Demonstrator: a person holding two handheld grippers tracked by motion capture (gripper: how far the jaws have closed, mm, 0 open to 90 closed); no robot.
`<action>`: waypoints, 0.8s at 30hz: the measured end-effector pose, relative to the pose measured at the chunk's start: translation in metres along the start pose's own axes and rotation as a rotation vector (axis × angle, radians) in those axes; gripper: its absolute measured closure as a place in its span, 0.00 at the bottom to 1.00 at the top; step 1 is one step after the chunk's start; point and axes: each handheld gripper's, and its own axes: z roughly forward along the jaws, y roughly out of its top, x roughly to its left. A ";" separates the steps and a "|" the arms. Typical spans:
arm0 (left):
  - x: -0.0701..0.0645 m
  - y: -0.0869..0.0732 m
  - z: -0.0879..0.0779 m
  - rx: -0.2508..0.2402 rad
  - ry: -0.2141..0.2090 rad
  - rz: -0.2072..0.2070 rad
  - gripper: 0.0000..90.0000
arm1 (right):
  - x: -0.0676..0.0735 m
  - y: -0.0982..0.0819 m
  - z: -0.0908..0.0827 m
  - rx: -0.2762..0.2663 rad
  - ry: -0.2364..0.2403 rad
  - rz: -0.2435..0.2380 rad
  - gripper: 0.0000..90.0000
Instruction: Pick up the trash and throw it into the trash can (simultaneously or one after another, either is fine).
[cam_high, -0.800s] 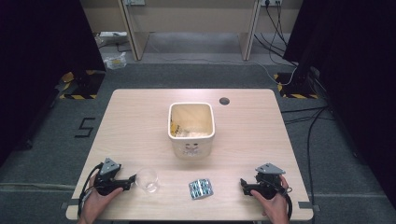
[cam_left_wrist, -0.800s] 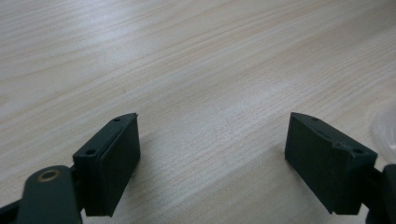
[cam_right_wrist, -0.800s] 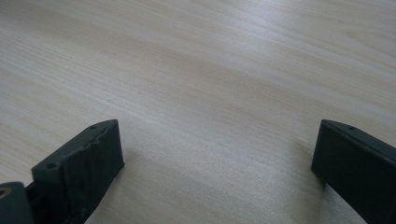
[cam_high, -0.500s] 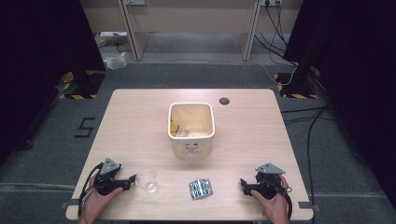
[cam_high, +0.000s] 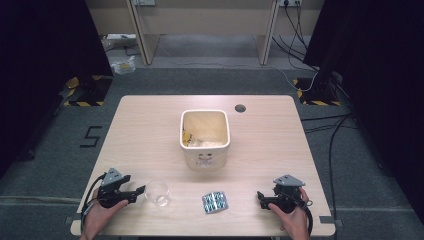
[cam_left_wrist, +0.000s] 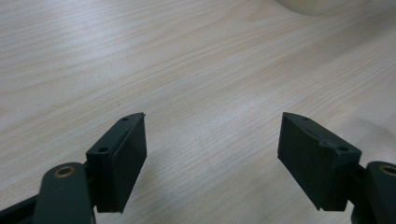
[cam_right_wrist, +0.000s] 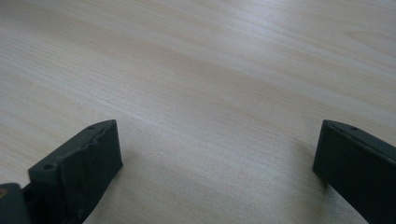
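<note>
One cream, square-mouthed bin (cam_high: 205, 137) with rounded corners stands upright near the middle of the wooden table (cam_high: 150, 130), and it serves as the landmark here; pale crumpled scraps and a bit of yellow lie inside it, and a faint printed mark shows on its near wall. On the person's side of the bin lie two loose items: one clear glass cup (cam_high: 157, 193), to the bin's near left, and one blister pack (cam_high: 215, 202) with blue-green cells, lying flat almost straight in front of the bin. Whether the cup is upright or on its side cannot be told. Beyond the bin, to its far right, one small dark round hole (cam_high: 240, 108) sits in the tabletop. Two grippers rest at the near edge, each held by a hand. The left gripper (cam_high: 136, 191) sits far to the bin's near left, its tips just beside the cup, jaws spread wide with only bare wood between them. The right gripper (cam_high: 260, 196) sits to the bin's near right, well apart from the pack, jaws likewise released and empty.
</note>
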 end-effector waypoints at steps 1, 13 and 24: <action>-0.001 0.002 -0.001 -0.006 -0.010 0.000 0.26 | 0.000 0.000 0.000 -0.001 -0.001 0.000 0.01; -0.003 0.018 -0.013 -0.021 0.001 0.023 0.27 | 0.000 0.000 0.000 -0.002 0.000 -0.002 0.01; -0.007 0.037 -0.026 -0.059 -0.019 0.030 0.27 | 0.000 0.000 0.001 -0.002 -0.001 -0.003 0.01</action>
